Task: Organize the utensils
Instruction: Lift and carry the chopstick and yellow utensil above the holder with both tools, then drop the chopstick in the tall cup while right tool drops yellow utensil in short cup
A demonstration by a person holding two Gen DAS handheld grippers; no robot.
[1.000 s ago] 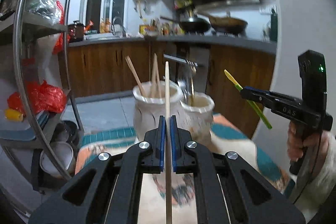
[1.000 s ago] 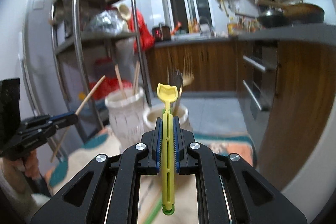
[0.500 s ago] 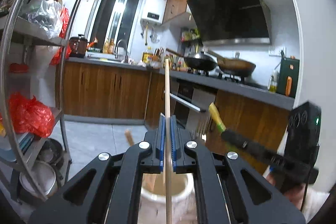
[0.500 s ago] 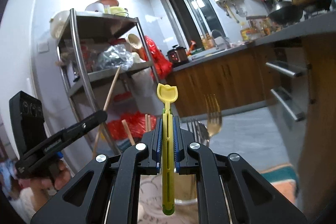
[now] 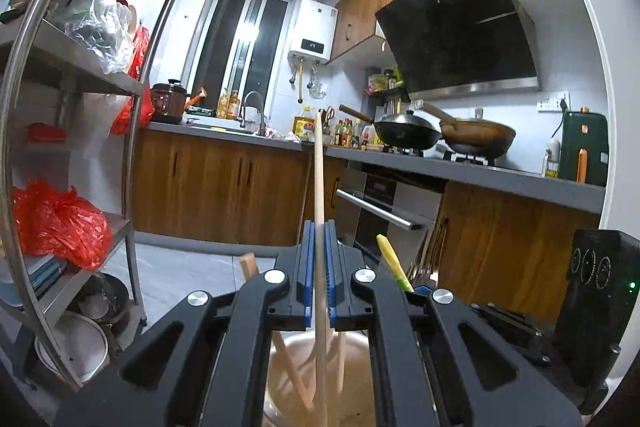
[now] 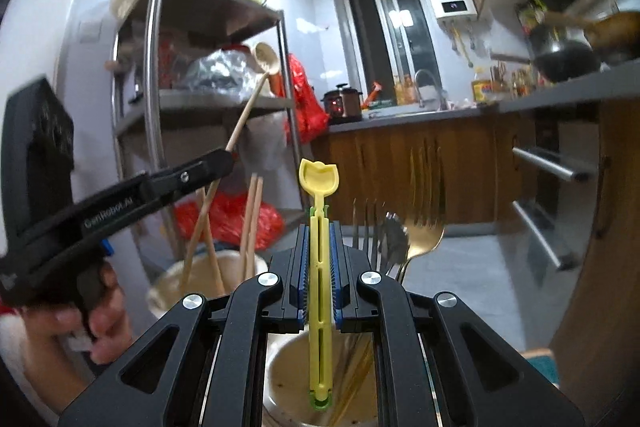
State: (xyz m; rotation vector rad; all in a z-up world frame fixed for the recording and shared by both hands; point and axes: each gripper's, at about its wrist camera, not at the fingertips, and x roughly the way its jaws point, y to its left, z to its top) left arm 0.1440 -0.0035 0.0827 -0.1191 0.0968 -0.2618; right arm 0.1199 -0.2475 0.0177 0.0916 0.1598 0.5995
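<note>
My left gripper [image 5: 319,269] is shut on a long wooden chopstick [image 5: 318,171] that stands upright, its lower end inside a pale ceramic holder [image 5: 288,383] right below the jaws, beside other chopsticks. My right gripper [image 6: 319,267] is shut on a yellow plastic spoon [image 6: 319,183], held upright over a second ceramic holder [image 6: 288,379] that holds a gold fork [image 6: 424,219] and other metal cutlery. In the right wrist view the left gripper [image 6: 230,157] shows at the left with its chopstick [image 6: 244,115] slanting into the chopstick holder [image 6: 172,279]. The yellow spoon's tip [image 5: 394,263] shows in the left wrist view.
A steel shelf rack [image 5: 132,147] with red bags [image 5: 60,223] and pots stands to the left. Wooden cabinets and a grey counter [image 5: 500,171] with two woks [image 5: 408,133] run behind. A person's hand [image 6: 104,319] grips the left tool's handle. The right tool's body [image 5: 592,303] is at the right.
Both grippers have moved forward and over the two holders, which now lie beneath the jaws. The chopstick's and the spoon's lower ends now reach into the holders. Both grips are unchanged.
</note>
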